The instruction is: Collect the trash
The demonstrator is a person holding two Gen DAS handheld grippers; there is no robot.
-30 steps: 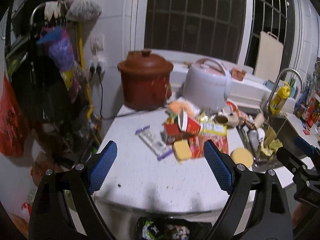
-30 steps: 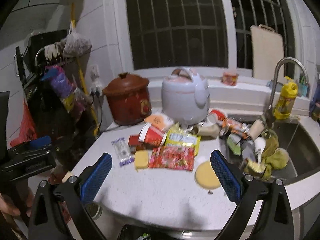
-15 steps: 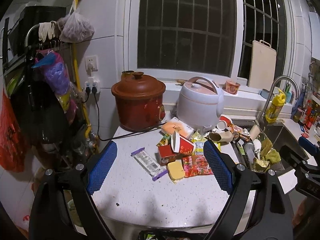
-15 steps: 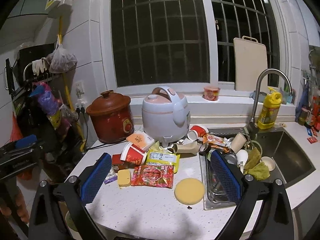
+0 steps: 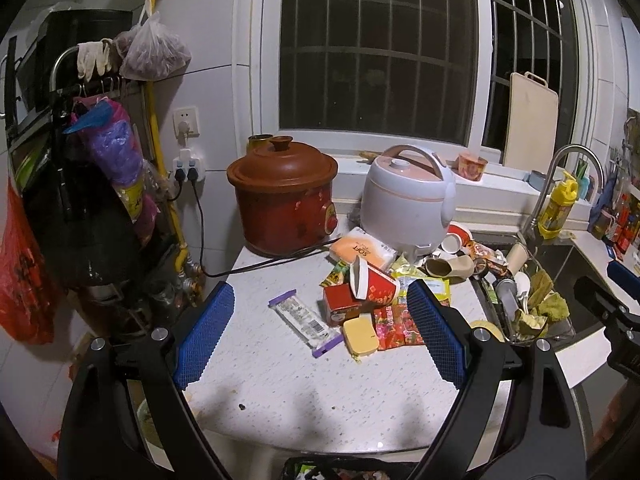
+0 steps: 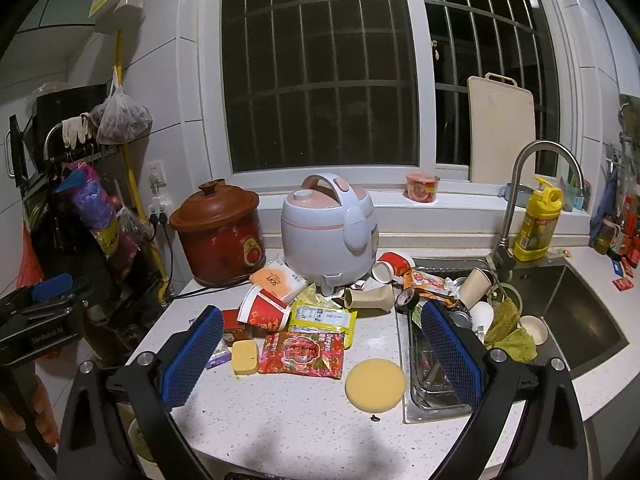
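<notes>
Right gripper [image 6: 322, 354] higher, level, open.

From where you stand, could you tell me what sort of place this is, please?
Almost certainly a home kitchen at night: a rice cooker and clay pot stand on the countertop, with a sink and faucet beside them, below a barred window.

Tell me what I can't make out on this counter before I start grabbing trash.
- Trash bag: cut off by the bottom edge, left wrist view; contents unclear.
- Purple-ended wrapper: mostly hidden behind a right gripper finger.
- Red carton: largely covered by the red cup.
- Sink rack contents: behind the other finger, too dark.
</notes>
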